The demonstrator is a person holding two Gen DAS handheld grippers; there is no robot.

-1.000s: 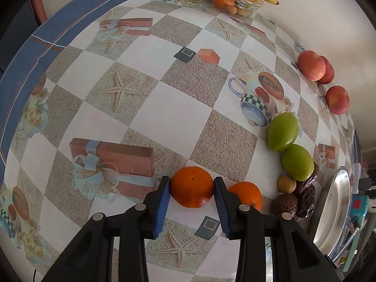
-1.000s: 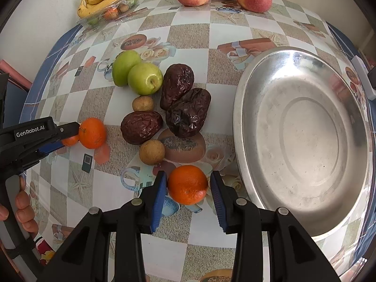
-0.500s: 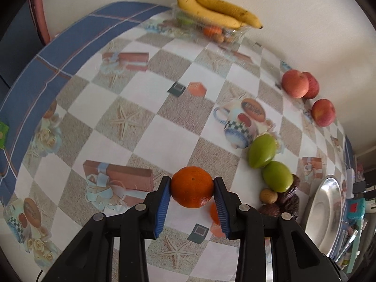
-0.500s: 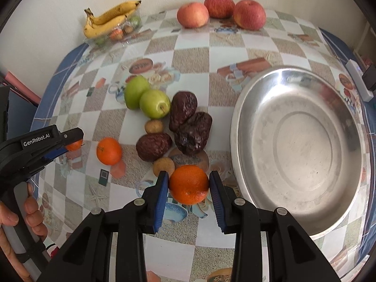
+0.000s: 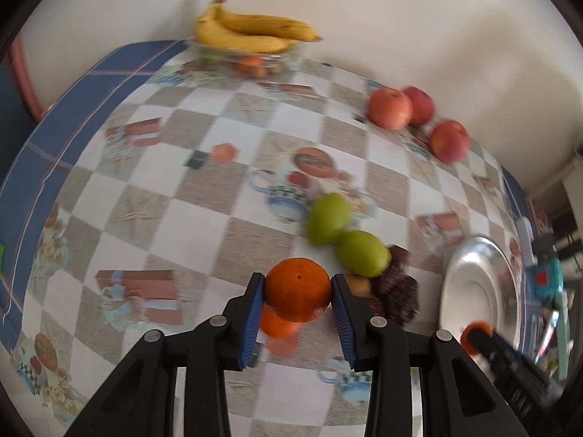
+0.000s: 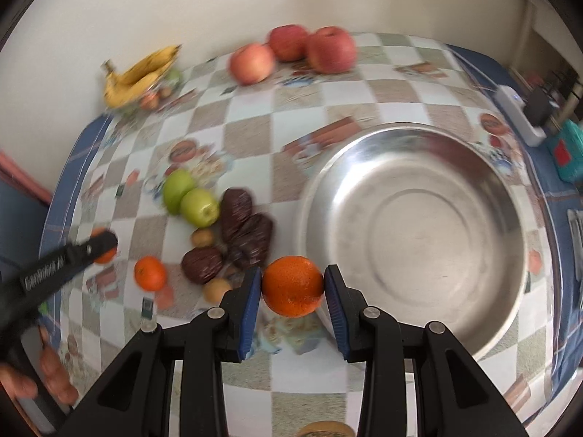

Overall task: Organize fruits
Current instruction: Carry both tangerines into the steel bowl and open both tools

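My left tongs (image 5: 297,296) clamp an orange (image 5: 297,289) above the bench (image 5: 196,225); right tongs (image 6: 292,293) clamp a second orange (image 6: 292,286) beside the steel bowl (image 6: 415,240); a third orange (image 6: 150,273) lies farther off; apples (image 6: 291,52) and bananas (image 6: 140,74) sit by the wall.

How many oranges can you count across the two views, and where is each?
3. One orange is held in the left claw, one orange in the right claw, and one orange lies on the table, left of the dark fruits. Others may be hidden.

Three oranges (image 6: 292,286) (two gripped), three apples (image 6: 329,54), two green fruits (image 6: 199,207).
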